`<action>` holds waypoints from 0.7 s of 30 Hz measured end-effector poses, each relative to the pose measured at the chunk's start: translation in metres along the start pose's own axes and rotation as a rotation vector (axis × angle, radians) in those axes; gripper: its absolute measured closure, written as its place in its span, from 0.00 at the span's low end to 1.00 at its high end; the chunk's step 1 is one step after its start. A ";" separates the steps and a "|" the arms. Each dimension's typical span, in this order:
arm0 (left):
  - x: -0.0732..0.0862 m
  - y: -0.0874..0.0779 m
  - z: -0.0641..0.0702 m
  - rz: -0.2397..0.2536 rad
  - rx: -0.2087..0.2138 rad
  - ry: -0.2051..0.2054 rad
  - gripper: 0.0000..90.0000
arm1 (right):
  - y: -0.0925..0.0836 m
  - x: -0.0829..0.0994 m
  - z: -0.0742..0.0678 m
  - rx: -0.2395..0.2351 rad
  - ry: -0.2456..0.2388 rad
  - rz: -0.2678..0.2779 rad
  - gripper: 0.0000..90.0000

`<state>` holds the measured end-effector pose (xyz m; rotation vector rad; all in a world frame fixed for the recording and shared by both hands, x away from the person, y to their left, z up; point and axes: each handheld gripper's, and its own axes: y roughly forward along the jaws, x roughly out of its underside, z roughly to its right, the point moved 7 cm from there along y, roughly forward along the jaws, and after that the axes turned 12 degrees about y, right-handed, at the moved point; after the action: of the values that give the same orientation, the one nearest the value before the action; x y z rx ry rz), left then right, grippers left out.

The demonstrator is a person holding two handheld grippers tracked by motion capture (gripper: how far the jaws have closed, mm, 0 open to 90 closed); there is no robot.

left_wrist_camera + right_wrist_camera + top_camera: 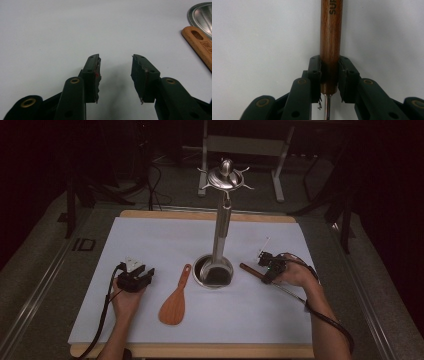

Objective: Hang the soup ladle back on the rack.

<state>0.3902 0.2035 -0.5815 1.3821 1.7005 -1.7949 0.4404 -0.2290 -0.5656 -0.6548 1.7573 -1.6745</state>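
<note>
Between right gripper (329,75) fingers, brown handle (331,37), lettering legible

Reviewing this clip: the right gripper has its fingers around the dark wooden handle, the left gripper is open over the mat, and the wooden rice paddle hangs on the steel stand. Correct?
Not quite. The wooden rice paddle lies flat on the white mat, left of the steel stand, as the high view shows. The rest holds: the right gripper has its fingers around the dark wooden handle, and the left gripper is open.

Utensil stand (221,220) mid-table, wooden spatula (174,301) beside it

Parted tongs (115,72) over white tabletop (50,30)
</note>
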 end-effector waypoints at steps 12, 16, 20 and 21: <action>0.000 0.000 0.000 -0.001 -0.001 0.000 0.66 | -0.010 0.001 0.000 0.009 -0.002 0.057 0.82; 0.000 0.000 0.000 0.001 -0.002 0.000 0.66 | -0.018 0.000 -0.002 0.002 0.011 0.104 0.82; 0.000 0.000 0.000 0.000 -0.002 -0.001 0.66 | -0.028 -0.001 -0.004 0.000 0.003 0.154 0.82; 0.000 0.000 0.000 0.000 -0.002 0.000 0.66 | -0.030 -0.001 -0.005 0.001 0.003 0.162 0.82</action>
<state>0.3902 0.2034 -0.5815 1.3818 1.7014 -1.7930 0.4361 -0.2273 -0.5355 -0.4955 1.7622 -1.5672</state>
